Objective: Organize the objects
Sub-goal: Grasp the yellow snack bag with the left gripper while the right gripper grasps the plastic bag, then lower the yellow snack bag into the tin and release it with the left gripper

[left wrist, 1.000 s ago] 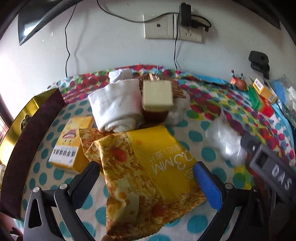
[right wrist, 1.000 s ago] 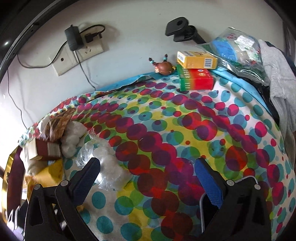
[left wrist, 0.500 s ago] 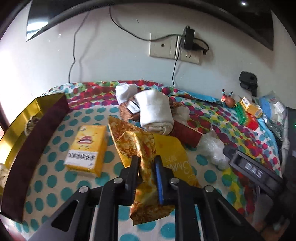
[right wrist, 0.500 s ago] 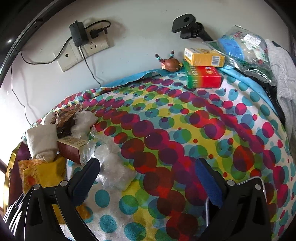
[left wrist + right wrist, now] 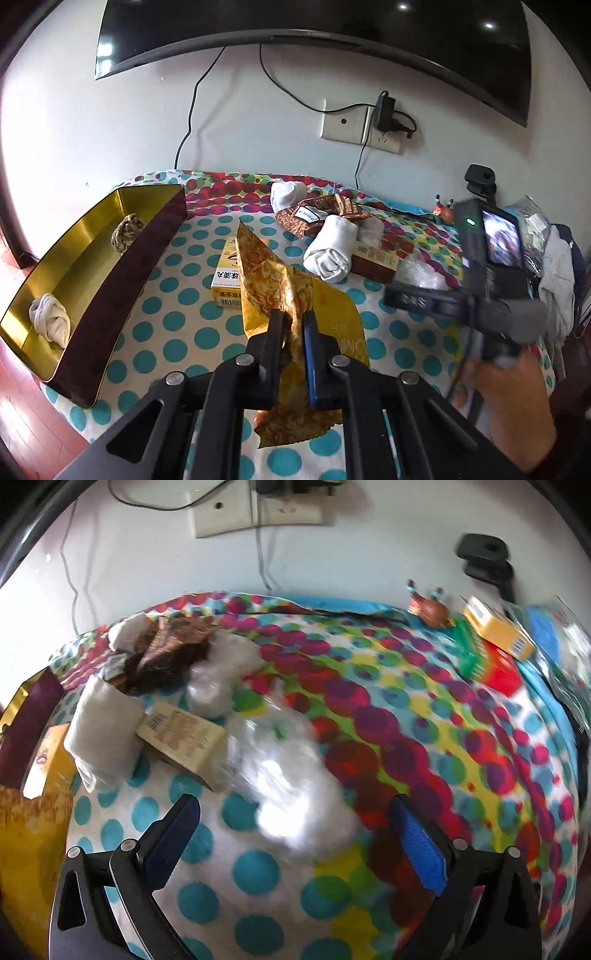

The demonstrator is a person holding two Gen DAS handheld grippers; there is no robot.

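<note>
Gripping the yellow snack bag (image 5: pixel 295 295) between nearly closed jaws, my left gripper (image 5: pixel 293 325) holds it above the polka-dot cloth (image 5: pixel 177 325), the bag's upper corner pointing up and away from the camera. Behind the bag lies a yellow box (image 5: pixel 226 280), partly hidden by it. To the left stands the gold tray (image 5: pixel 92 236), which contains a patterned bundle (image 5: pixel 127 232) and a pale rolled sock (image 5: pixel 50 321). Farther back, a rolled white towel (image 5: pixel 330 251) rests against a brown carton (image 5: pixel 375 258), with a brown wrapper (image 5: pixel 317 216) beyond them.

My right gripper (image 5: pixel 295 834) has its jaws spread wide and grasps nothing; it hovers over the cloth with a crumpled clear plastic bag (image 5: pixel 295 775) between and just ahead of its fingers (image 5: pixel 173 834). This view is motion-blurred. The carton (image 5: pixel 181 734) and towel (image 5: pixel 103 731) lie to the left; a small orange box (image 5: pixel 498 627) sits at the far right edge.
</note>
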